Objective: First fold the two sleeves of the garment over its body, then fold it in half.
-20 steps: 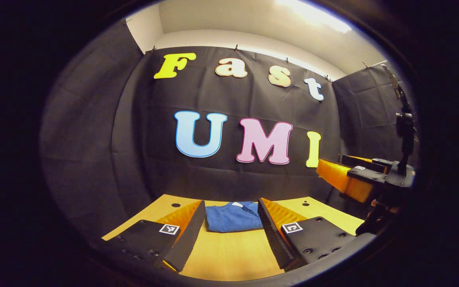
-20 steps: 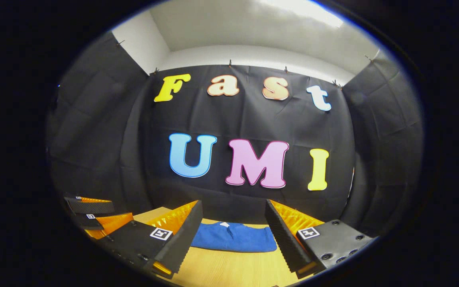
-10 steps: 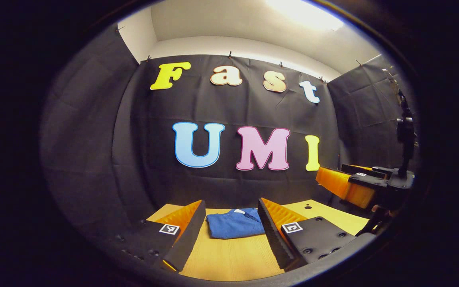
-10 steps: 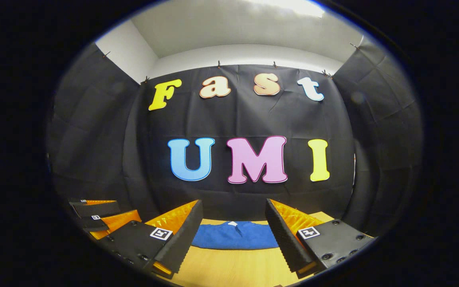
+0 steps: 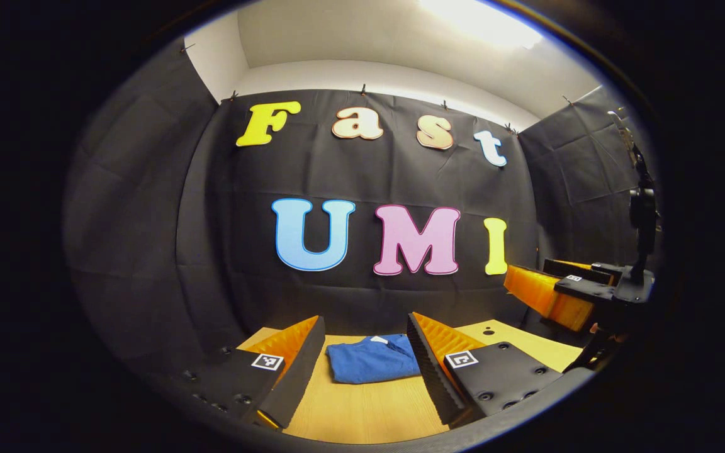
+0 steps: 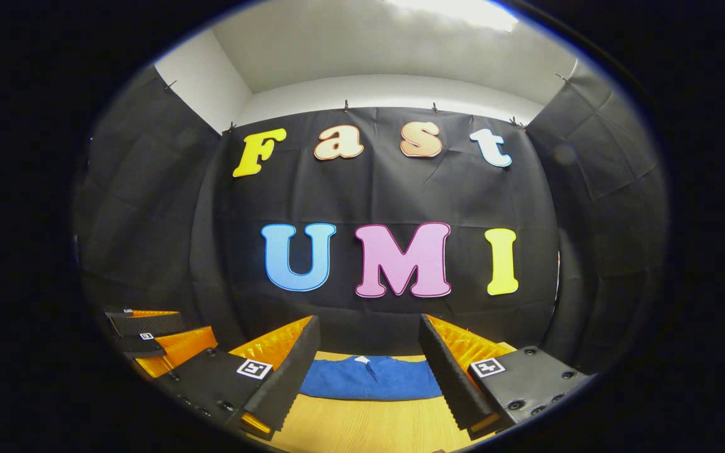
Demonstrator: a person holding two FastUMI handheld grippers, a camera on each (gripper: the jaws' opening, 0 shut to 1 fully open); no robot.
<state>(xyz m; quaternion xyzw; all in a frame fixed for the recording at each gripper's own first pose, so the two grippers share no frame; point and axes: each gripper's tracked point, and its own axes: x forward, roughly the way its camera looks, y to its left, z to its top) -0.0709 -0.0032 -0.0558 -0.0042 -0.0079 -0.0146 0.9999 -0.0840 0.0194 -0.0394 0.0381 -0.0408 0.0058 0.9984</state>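
The blue garment point(image 5: 372, 358) lies folded into a compact rectangle on the wooden table point(image 5: 362, 409), toward its far edge and close to the black cloth wall point(image 5: 148, 220); in the right gripper view the garment point(image 6: 372, 380) shows a small white tag at its collar, too small to read. The left gripper point(image 5: 365, 365) is held above the table with its fingers spread apart and nothing between them, the garment seen through the gap. The right gripper point(image 6: 369, 377) is likewise released, holding nothing, its fingers framing the garment from a distance. In the left gripper view the right gripper point(image 5: 564, 292) shows at the right edge, well apart from the garment. In the right gripper view the left gripper point(image 6: 155, 340) shows at the lower left. Small square black-and-white markers point(image 5: 267, 362) sit on the gripper bodies. A round hole point(image 5: 487, 331) marks the table's far right corner. A ceiling light point(image 5: 482, 28) glows overhead.
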